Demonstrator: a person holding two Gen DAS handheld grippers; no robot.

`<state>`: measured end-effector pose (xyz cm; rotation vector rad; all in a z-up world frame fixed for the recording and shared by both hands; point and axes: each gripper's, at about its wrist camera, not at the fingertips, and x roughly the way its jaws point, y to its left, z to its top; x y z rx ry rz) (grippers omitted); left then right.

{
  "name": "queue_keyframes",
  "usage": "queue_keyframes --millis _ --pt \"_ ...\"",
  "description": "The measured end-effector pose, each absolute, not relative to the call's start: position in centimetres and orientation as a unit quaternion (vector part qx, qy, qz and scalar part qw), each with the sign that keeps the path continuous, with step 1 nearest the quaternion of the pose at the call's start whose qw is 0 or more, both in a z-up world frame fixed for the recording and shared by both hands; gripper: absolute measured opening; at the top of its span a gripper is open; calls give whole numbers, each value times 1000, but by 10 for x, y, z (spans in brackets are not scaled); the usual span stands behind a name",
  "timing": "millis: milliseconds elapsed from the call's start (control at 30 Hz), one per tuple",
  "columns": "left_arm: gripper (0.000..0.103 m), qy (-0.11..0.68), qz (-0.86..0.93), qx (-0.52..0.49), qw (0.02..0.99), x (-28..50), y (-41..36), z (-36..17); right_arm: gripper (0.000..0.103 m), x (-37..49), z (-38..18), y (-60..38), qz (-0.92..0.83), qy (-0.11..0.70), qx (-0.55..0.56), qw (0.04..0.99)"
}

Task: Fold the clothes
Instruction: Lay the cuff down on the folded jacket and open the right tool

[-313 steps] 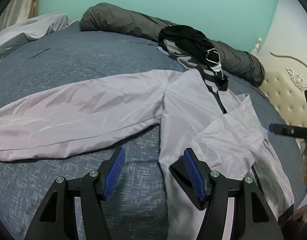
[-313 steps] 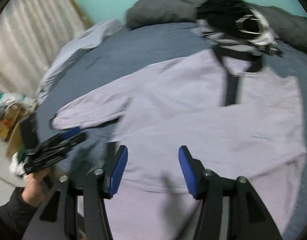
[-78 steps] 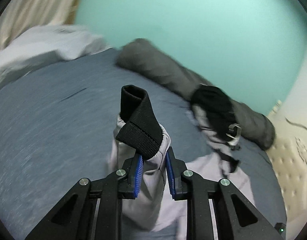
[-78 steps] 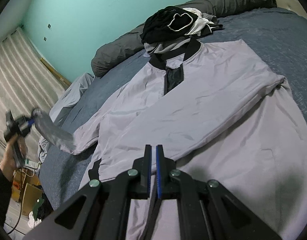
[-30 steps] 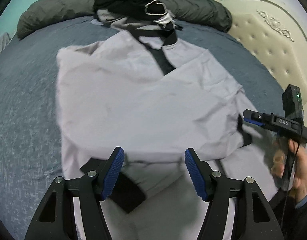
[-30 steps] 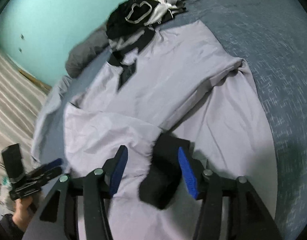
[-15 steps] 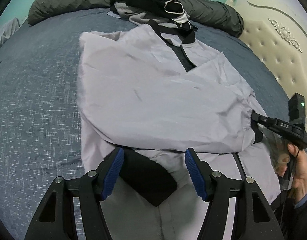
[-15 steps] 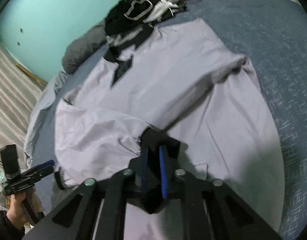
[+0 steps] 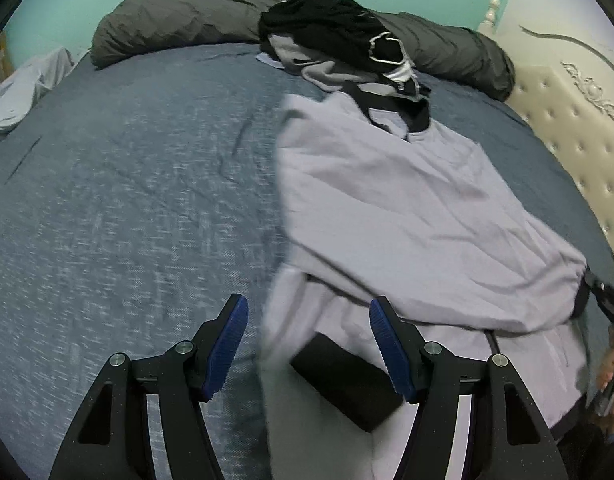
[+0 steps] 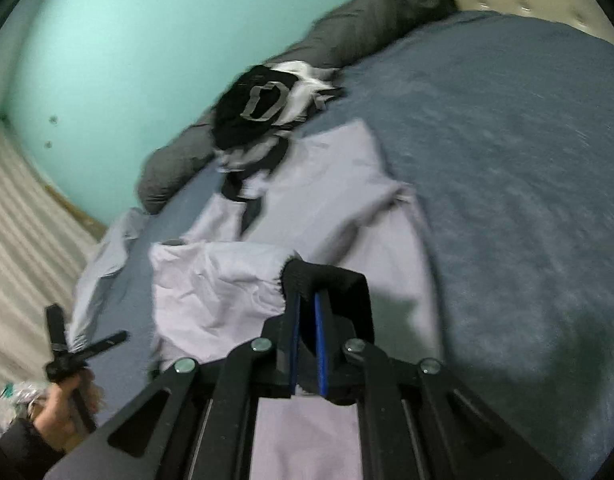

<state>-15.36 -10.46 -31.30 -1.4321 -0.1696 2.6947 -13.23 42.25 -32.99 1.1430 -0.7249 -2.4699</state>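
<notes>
Fingers of the right gripper (image 10: 306, 322), having just closed, pinch the black ribbed cuff (image 10: 327, 280) of the pale lilac jacket (image 9: 407, 216) spread toward the blue-grey bed's (image 9: 127, 200) headboard edge, probably to carry that sleeve across. Left gripper (image 9: 309, 344) hovers spread, empty, above the other cuff (image 9: 343, 380), seen only in its own view.

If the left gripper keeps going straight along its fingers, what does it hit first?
Most likely the black cuff of the lilac jacket, lying between the open fingers of the left gripper. Depth is unclear.
</notes>
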Motion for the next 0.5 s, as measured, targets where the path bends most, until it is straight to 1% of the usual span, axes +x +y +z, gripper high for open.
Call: queue_keyframes --millis 133,267,333,500 --pt "67 -67 878 -473 27 -167 -113 -314 6 -131 -346 441 -858 -268 417 131" --pt "67 -75 875 -478 14 -180 -119 -319 7 -134 -359 446 -844 -271 445 126" --pt "67 -77 874 -480 13 -183 -119 -324 10 -135 -364 447 -839 -274 452 128" --pt "67 -54 870 -490 14 -183 -113 -345 12 -137 -358 446 -845 -273 446 111"
